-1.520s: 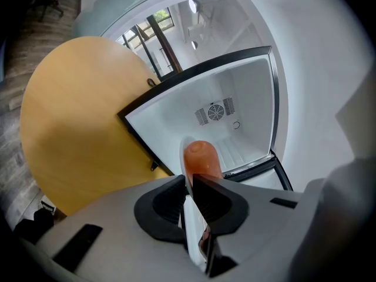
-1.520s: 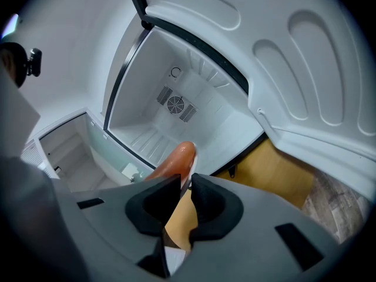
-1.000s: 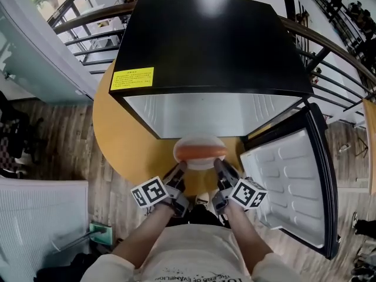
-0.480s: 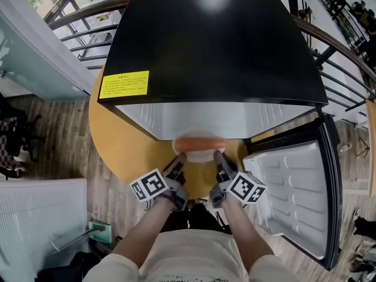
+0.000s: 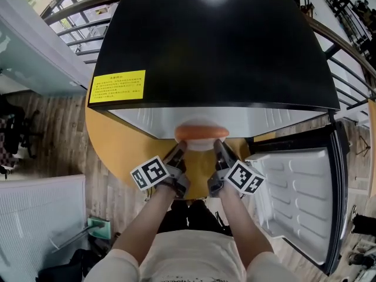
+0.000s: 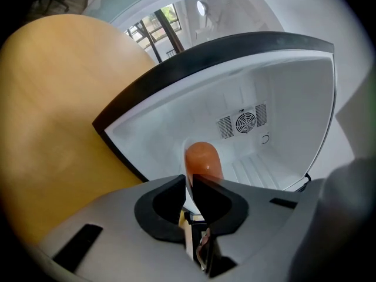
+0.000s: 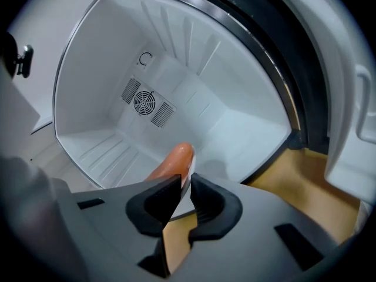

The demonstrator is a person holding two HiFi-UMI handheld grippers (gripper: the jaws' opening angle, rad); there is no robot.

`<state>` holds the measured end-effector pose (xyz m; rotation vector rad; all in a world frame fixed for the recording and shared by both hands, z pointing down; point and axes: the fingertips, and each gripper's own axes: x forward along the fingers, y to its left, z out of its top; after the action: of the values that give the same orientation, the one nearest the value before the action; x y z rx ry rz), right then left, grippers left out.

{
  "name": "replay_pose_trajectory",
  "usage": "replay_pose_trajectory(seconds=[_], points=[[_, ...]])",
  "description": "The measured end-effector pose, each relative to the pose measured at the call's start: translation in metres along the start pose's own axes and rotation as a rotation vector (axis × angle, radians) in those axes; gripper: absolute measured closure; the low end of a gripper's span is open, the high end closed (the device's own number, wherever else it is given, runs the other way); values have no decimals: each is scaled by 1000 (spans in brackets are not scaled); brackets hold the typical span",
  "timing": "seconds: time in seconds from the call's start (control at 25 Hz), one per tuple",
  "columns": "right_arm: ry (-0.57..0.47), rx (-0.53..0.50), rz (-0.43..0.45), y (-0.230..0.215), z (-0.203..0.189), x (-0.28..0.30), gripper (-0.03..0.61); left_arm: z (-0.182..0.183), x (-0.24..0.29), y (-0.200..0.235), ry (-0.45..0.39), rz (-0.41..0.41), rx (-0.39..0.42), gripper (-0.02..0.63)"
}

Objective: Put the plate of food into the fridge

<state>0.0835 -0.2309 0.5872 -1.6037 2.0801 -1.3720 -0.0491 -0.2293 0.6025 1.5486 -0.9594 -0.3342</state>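
A white plate with an orange sausage on it hangs at the mouth of the open black fridge, half under its top edge. My left gripper is shut on the plate's left rim and my right gripper is shut on its right rim. The left gripper view has the sausage just past the jaws, with the white fridge interior behind. In the right gripper view, the sausage lies over the fridge floor.
The fridge stands on a round wooden table. Its door hangs open at the right, close to my right arm. A metal railing runs behind the table. A white panel stands on the floor at the left.
Both grippers have carried the plate forward, so it now sits partly under the fridge's top edge. The head view has moved closer to the fridge.
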Motion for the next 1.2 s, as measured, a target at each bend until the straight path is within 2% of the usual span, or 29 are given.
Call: replay_pose_trajectory(seconds=[0.88,1.2], points=[[-26,-15,-98,-36,16,51,511,16,55,27,-45,87,-33,558],[-15,-58,-130,-47,22,67,511,18,69,33,-54,110,-37,558]])
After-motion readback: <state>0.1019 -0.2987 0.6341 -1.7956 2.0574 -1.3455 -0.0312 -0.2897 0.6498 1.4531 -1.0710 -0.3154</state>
